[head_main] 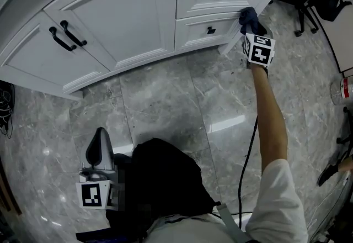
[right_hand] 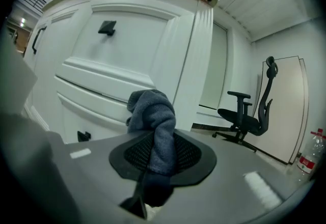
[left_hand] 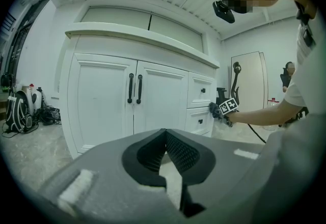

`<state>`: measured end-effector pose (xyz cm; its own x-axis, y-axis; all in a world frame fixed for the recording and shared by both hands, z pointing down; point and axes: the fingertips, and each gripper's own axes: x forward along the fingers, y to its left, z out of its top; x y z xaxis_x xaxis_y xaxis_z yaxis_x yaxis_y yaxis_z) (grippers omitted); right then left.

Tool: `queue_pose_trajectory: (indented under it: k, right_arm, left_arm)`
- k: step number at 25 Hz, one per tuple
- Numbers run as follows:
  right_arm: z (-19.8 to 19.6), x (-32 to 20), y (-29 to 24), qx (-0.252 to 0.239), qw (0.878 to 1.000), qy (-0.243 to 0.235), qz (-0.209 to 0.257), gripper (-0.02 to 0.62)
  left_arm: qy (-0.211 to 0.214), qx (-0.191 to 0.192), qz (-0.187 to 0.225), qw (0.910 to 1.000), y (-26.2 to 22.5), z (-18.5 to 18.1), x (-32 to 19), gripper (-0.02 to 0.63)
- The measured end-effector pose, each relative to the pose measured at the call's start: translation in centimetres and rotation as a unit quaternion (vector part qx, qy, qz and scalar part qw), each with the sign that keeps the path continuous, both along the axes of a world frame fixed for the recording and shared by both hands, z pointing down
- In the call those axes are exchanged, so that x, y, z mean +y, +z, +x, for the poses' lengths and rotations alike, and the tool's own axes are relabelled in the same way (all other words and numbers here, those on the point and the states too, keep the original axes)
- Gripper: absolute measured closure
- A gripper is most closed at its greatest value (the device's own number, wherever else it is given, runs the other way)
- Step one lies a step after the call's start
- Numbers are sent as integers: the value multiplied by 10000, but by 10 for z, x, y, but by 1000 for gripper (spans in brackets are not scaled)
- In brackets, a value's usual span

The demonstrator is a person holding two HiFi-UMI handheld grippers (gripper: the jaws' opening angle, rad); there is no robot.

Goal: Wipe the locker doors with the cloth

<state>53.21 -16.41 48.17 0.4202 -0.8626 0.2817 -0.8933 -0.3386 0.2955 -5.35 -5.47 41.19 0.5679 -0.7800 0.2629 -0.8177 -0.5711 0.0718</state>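
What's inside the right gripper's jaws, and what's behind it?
A bunched blue-grey cloth, clamped in the right gripper. Behind it are the white drawer fronts and the cabinet's corner post. The cloth covers its own contact spot, so touching is unconfirmed.

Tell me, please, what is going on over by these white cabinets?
A person is wiping down the white cabinet. The right gripper is clamped on a blue-grey cloth and holds it at the cabinet's right corner post, beside the two drawers. The left gripper hangs back low over the marble floor, jaws together with nothing between them, pointing at the double doors.
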Motion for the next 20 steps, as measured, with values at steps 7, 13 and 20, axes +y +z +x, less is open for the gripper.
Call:
queue_pose_trajectory:
  k: [7,13,20]
  right_arm:
    - [-107,32,-1,24,9928,-1068,544,500]
    - [-229,19,59,-256,9724,-2315,130,499]
    - [-255,-28,127,-487,9663,-2481,-494,499]
  left_arm:
    - [6,-7,-27,10000,4,-1,-1,604]
    - [18,-17,-46,10000,5,-2,3,604]
    - [-105,-111,-87,9998,9,-13,0,604]
